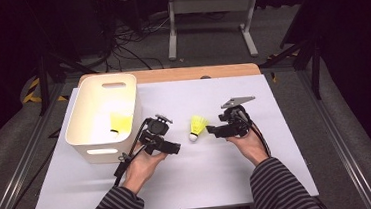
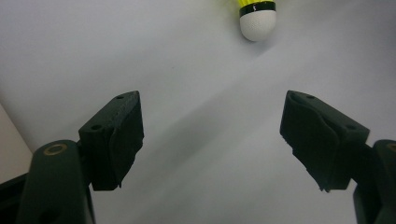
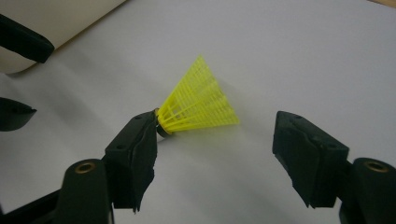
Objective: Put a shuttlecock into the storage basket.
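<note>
**A light shuttlecock, easy to knock away before the jaws close**

In the high view, a yellow shuttlecock (image 1: 197, 127) lies on the white table (image 1: 229, 171) just right of the frame's centre, between the two grippers, with its white cork tip toward the bottom of the frame. A second yellow shuttlecock (image 1: 120, 122) sits inside the cream storage bin (image 1: 92, 146) at the left.

The right gripper (image 1: 211, 130) has its jaws spread wide around the loose shuttlecock (image 3: 201, 100): in the right gripper view the lower-left jaw is right at the cork end, perhaps touching it, while the other jaw stands well apart at the lower right. The left gripper (image 1: 175, 147) is also spread open and holds nothing; in its own view the cork tip (image 2: 257, 21) appears at the top edge, right of centre, near but apart.

The likely trouble is this uneven placement. If the jaws close as they stand, the near one may push the cork before the far one arrives, and so light a thing would probably roll or spin on its rounded tip instead of staying put. Closing on the mesh skirt rather than the cork could crush or bend it and give a weak hold. A loose hold could then drop it short of the bin's rim, and the left gripper is close enough to be bumped on the way across.
</note>
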The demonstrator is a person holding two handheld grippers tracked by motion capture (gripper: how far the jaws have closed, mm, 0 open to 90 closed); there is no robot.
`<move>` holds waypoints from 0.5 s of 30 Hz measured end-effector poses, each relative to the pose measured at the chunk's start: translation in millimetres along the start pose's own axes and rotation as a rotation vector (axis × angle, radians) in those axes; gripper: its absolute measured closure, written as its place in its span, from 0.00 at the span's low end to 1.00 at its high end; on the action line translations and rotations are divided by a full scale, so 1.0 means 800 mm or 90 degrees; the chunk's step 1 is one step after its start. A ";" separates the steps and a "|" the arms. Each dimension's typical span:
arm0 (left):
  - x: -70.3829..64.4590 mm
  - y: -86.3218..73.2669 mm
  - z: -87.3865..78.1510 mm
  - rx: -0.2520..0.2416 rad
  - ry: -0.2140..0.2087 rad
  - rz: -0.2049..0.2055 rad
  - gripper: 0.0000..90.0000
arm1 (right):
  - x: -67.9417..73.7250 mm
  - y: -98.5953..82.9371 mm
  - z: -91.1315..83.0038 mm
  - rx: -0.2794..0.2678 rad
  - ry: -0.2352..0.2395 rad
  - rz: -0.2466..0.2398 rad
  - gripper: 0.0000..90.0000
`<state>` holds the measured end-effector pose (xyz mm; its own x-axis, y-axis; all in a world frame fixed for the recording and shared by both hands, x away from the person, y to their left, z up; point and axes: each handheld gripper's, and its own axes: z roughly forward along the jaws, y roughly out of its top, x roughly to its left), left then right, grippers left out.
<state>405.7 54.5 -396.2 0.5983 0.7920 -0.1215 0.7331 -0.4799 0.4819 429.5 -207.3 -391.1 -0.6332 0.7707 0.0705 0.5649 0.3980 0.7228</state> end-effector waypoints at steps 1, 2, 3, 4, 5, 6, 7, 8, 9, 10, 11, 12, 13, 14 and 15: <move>0.000 0.000 0.000 0.000 -0.001 -0.004 0.25 | 0.000 0.003 0.002 0.002 0.000 -0.001 0.36; 0.000 0.000 0.001 0.001 -0.002 -0.005 0.25 | 0.001 0.005 0.003 0.007 0.000 -0.001 0.36; 0.000 0.000 0.001 0.001 -0.003 -0.005 0.25 | 0.001 0.008 0.005 0.008 0.001 -0.001 0.37; 0.000 0.001 0.001 0.001 -0.003 -0.005 0.25 | 0.000 0.010 0.007 0.010 0.000 -0.001 0.37; 0.000 0.001 0.001 0.000 -0.002 -0.004 0.25 | 0.000 0.011 0.009 0.014 0.000 0.002 0.38; 0.001 0.001 0.001 0.001 -0.002 -0.002 0.25 | 0.000 0.013 0.012 0.019 -0.001 0.001 0.38; 0.001 0.001 0.001 0.004 -0.002 -0.006 0.25 | 0.000 0.015 0.014 0.025 0.000 0.001 0.38; 0.001 0.001 0.002 0.002 -0.003 -0.007 0.24 | -0.001 0.016 0.017 0.029 0.000 -0.001 0.38; 0.002 0.001 0.003 0.002 -0.003 -0.005 0.24 | -0.001 0.018 0.019 0.033 -0.002 0.001 0.39; 0.002 0.001 0.003 0.003 -0.003 -0.006 0.24 | -0.001 0.020 0.020 0.036 -0.002 0.000 0.39; 0.002 0.001 0.003 0.003 -0.003 -0.006 0.24 | -0.001 0.022 0.022 0.037 -0.003 0.001 0.40; 0.002 0.002 0.003 0.003 -0.003 -0.005 0.24 | -0.002 0.023 0.024 0.039 -0.002 0.000 0.40; 0.002 0.002 0.003 0.004 -0.002 -0.006 0.24 | -0.002 0.025 0.025 0.041 -0.001 0.001 0.41; 0.002 0.002 0.003 0.004 -0.002 -0.006 0.24 | -0.002 0.026 0.027 0.044 -0.001 0.002 0.41; 0.002 0.002 0.003 0.003 -0.002 -0.004 0.24 | -0.003 0.026 0.029 0.048 -0.002 0.003 0.42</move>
<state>408.8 54.1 -397.6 0.5943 0.7942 -0.1268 0.7388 -0.4767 0.4764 455.0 -189.0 -392.2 -0.6292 0.7739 0.0721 0.6059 0.4303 0.6691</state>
